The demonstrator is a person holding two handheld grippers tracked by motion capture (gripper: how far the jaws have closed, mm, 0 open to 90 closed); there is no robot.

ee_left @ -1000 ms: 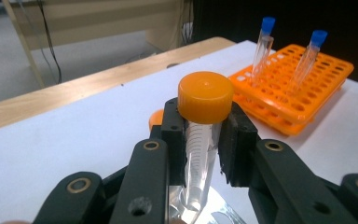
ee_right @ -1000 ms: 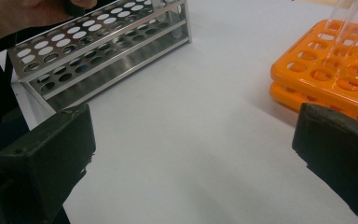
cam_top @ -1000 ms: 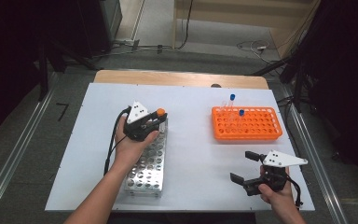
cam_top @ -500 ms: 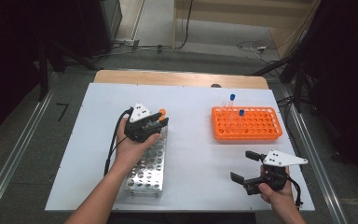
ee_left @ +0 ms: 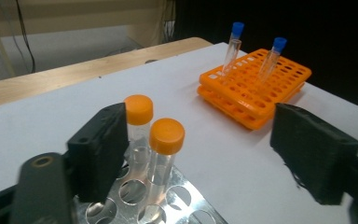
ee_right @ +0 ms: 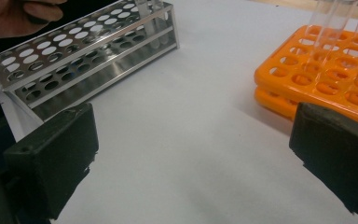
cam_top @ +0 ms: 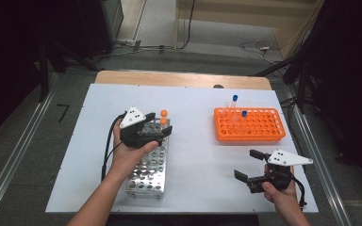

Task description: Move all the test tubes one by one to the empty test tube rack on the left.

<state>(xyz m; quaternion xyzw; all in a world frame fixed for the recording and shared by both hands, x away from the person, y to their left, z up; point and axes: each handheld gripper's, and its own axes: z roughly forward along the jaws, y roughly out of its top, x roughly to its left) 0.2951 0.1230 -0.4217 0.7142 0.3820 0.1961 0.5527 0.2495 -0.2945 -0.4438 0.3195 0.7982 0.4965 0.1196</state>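
Nearest the person, the right gripper (cam_top: 253, 165) hovers low over the bare white table top (cam_top: 198, 155), its jaws spread wide and holding nothing. A little farther in, the left gripper (cam_top: 159, 128) hangs over the far end of the perforated steel tube rack (cam_top: 146, 172), likewise released, with its two black pads set well apart. Between those pads, closer to the left-hand one in the left gripper view, stand two clear tubes with orange screw caps: the nearer orange-capped tube (ee_left: 164, 156) and the farther orange-capped tube (ee_left: 138, 126), both upright in holes at the rack's end. Neither pad touches them.

These tubes are probably light, stiff and smooth-walled, so they may slip under a weak pinch and could crack if squeezed hard. The best hold looks to be just under the cap or on the ribbed cap itself, lifting straight up so the tube does not bind in its hole.

Beyond, to the right, the orange plastic tube rack (cam_top: 250, 127) carries two slimmer blue-capped tubes (cam_top: 234, 104), leaning slightly.
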